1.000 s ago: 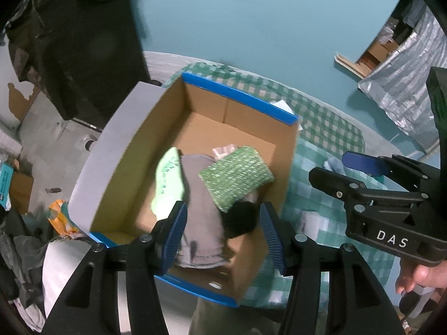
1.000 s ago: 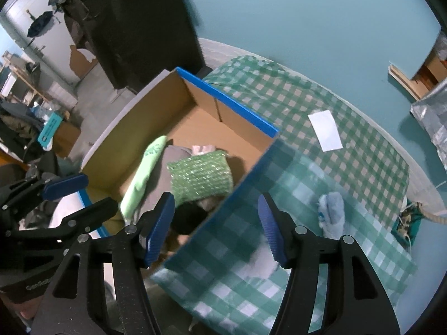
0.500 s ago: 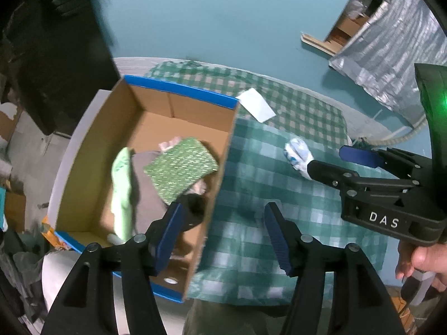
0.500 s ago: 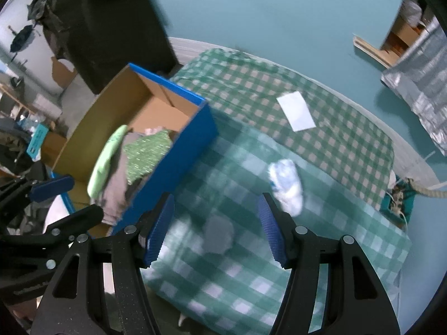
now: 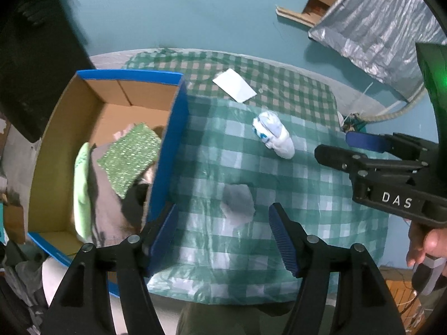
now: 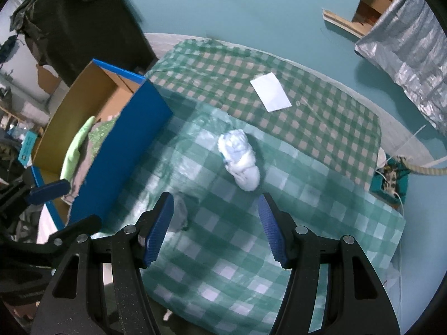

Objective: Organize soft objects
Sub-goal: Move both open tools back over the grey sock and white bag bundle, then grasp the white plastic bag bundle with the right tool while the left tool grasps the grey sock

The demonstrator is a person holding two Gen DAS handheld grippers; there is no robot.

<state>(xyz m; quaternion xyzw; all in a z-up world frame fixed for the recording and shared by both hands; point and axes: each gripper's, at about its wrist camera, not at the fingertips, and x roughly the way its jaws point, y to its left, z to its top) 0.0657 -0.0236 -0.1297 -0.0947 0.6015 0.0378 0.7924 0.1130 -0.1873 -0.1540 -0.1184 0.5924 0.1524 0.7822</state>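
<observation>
A blue cardboard box [image 5: 176,128] stands at the table's left end; it also shows in the right wrist view [image 6: 125,150]. It holds a green sparkly pad [image 5: 131,156], a light green cloth [image 5: 81,184], grey cloth [image 5: 103,212] and a dark item [image 5: 134,203]. A white and blue rolled sock [image 5: 273,134] [image 6: 240,159] lies on the checked tablecloth. A small grey cloth [image 5: 237,203] [image 6: 178,212] lies nearer. My left gripper [image 5: 223,231] is open and empty above the grey cloth. My right gripper [image 6: 215,229] is open and empty, just short of the sock.
A white paper [image 5: 234,83] [image 6: 271,95] lies at the far side of the green checked table [image 6: 321,128]. A teal box with cables [image 6: 391,178] sits at the table's right edge. Dark furniture [image 6: 83,22] stands behind the box. Silver sheeting [image 5: 377,22] hangs at the right.
Both grippers have swung right, away from over the box and out over the tablecloth. The sock and the grey cloth now lie in front of them. Both stay open.
</observation>
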